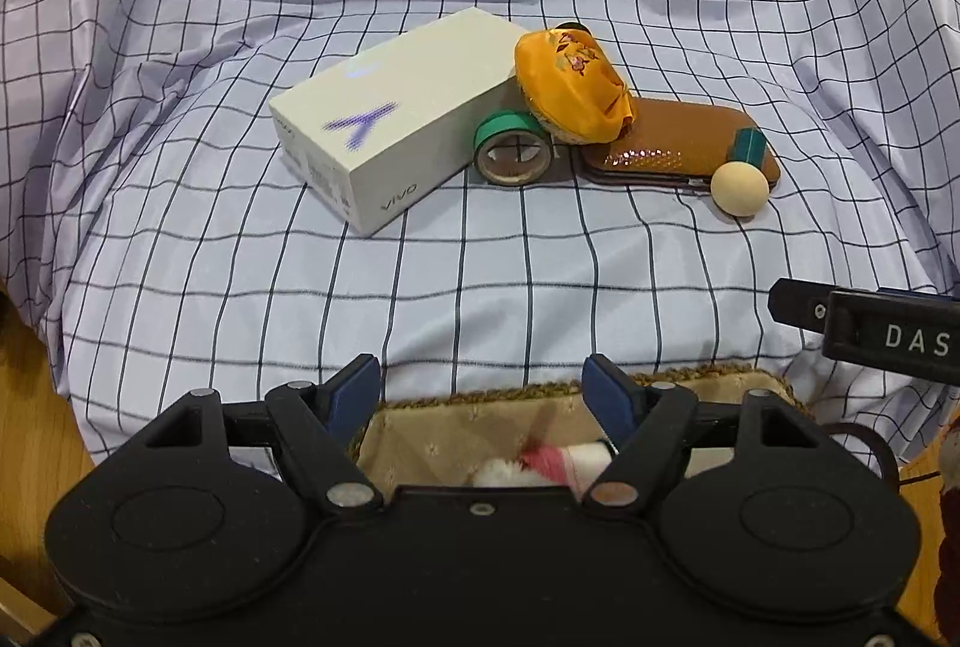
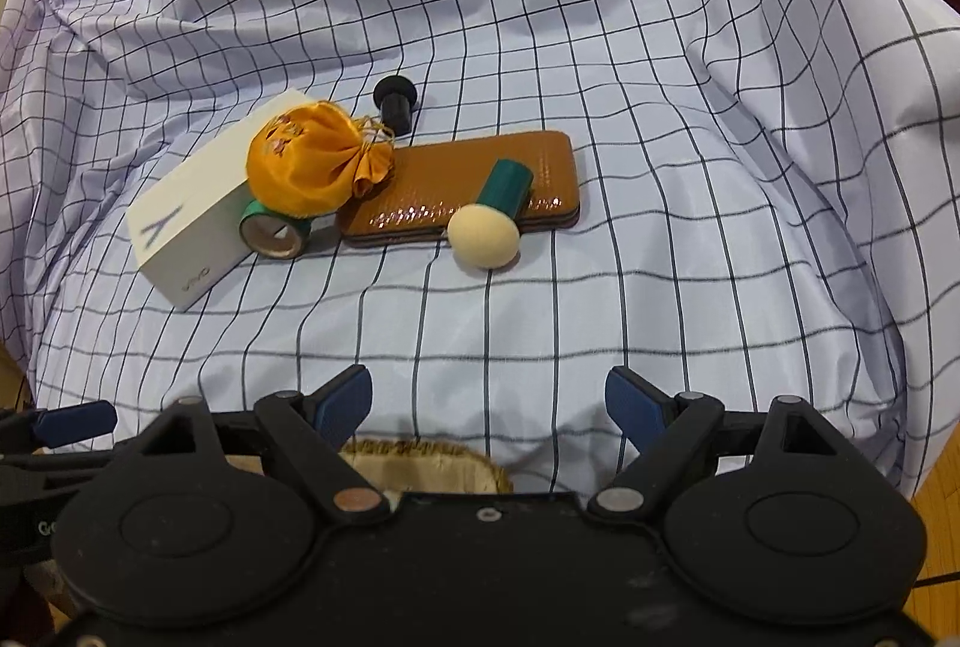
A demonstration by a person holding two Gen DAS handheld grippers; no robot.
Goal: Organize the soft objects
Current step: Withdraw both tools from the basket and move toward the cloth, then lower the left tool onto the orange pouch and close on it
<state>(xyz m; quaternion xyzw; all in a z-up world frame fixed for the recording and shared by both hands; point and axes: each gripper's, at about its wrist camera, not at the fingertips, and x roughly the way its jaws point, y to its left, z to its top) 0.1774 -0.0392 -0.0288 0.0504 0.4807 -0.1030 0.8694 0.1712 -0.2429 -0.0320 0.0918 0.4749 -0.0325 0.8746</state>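
On the checked cloth over the tabletop, the things lie in a row. Farthest left is a white box. A green tape roll stands on edge just beside it, touching the box's right side. An orange pouch leans on top of the roll and against the box; its tied neck rests on the left end of a brown case. Behind the pouch a small black knob lies apart on the cloth. On the case's right end lies a green-handled puff, its cream sponge head resting on the cloth in front.

At the near edge sits a lined basket, with something white and pink already inside. The left tongs hang over it, spread wide and holding nothing. The right tongs hover to the right of the basket, likewise spread and empty.

The task seems partly done: one soft item is binned, while the pouch, and probably the puff, remain to be moved into the basket.
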